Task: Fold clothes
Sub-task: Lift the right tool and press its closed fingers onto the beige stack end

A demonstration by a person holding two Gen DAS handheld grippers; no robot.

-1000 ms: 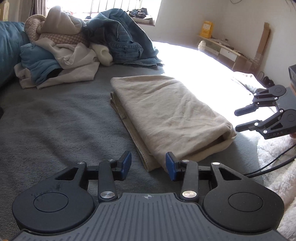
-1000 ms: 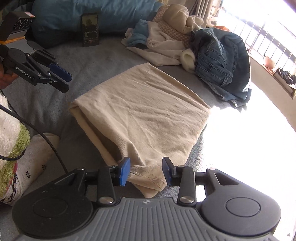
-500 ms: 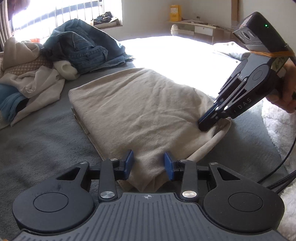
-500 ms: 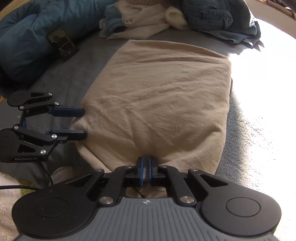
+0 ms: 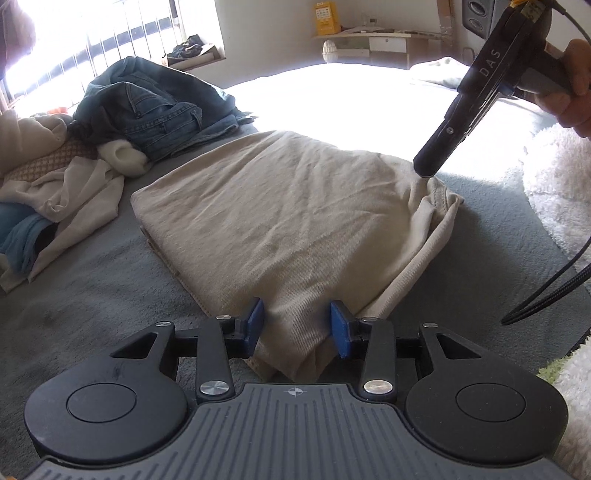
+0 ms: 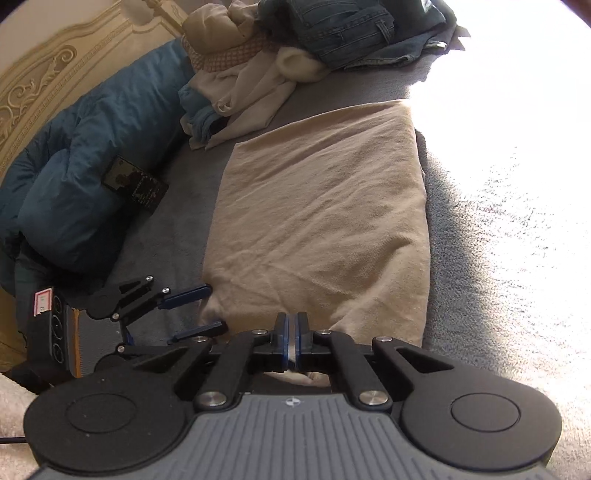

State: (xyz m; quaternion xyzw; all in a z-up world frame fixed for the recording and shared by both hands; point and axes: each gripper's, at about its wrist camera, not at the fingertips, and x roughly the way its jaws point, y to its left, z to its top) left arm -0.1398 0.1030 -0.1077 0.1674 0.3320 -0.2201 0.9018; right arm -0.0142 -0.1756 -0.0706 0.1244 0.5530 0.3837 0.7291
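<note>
Beige folded garment (image 5: 291, 218), lying flat on grey bedcover (image 5: 85, 295), wrinkled across the top, layered edges showing along one long side. Near corner bunched between the blue pads of the left gripper (image 5: 297, 326), jaws spread wide either side of the cloth, not pressed together on it. Other near corner pinched in the right gripper (image 6: 291, 341), pads closed tight with a sliver of beige fabric between them, cloth drawn up into a small peak (image 5: 424, 181) under the black fingers. Same garment seen from the right wrist camera (image 6: 321, 229) as a long rectangle running away from the fingers, far edge reaching into a bright patch of sunlight. Left gripper visible there too (image 6: 199, 308), fingers parted around the garment's corner. Right hand (image 5: 569, 85) wrapped round the handle of the right gripper, black cable (image 5: 546, 295) trailing off it.

Beyond the garment, heap of unfolded laundry: blue jeans (image 5: 155, 110) on top, cream and white pieces (image 5: 74, 184) below, a bit of light blue fabric (image 5: 18, 229) at the edge. Dark teal duvet (image 6: 81, 177) bunched along the carved headboard (image 6: 55, 74), with a dark booklet (image 6: 136, 184) resting on it. White fluffy blanket (image 5: 561, 184) beside the bedcover. Yellow box (image 5: 325, 16) on a low shelf by the far wall.
</note>
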